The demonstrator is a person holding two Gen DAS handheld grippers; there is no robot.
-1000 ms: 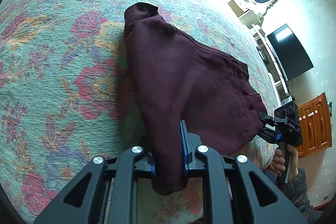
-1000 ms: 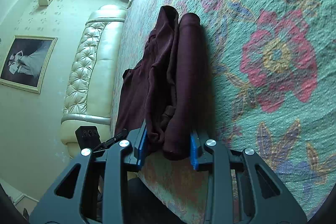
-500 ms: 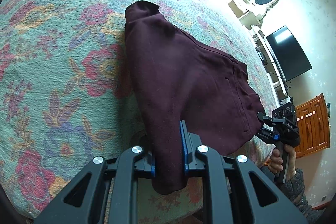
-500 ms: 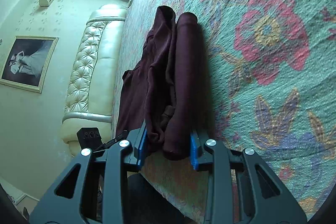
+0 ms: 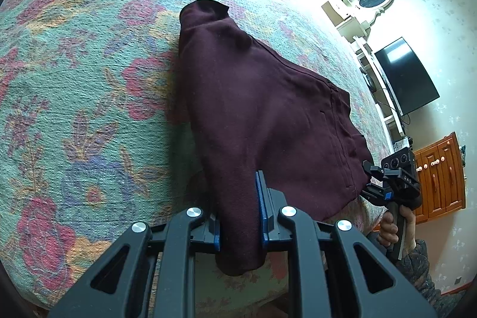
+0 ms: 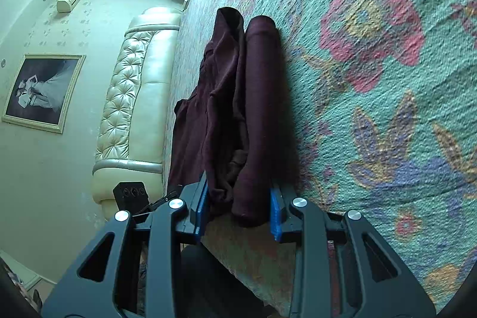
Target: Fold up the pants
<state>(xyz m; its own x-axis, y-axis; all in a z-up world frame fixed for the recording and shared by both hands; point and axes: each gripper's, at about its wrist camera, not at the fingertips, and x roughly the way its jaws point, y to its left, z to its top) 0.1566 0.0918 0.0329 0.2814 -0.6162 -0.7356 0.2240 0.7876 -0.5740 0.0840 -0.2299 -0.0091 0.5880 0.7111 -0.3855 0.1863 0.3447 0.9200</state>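
Dark maroon pants lie folded lengthwise on a floral bedspread. My left gripper is shut on the near leg end, and a tongue of cloth hangs out below its blue pads. In the left wrist view my right gripper grips the waistband corner at the bed's edge, with a hand on its handle. In the right wrist view my right gripper is shut on a thick bunch of the pants, which stretch away from it. The left gripper shows at that view's lower left.
The bedspread fills most of both views. A cream tufted headboard stands beyond the pants. A television, white shelving and a wooden cabinet line the wall past the bed's edge.
Both grippers keep their hold on the pants. The bedspread pattern has slid slightly in both views, so the pants and grippers have shifted a little over the bed.
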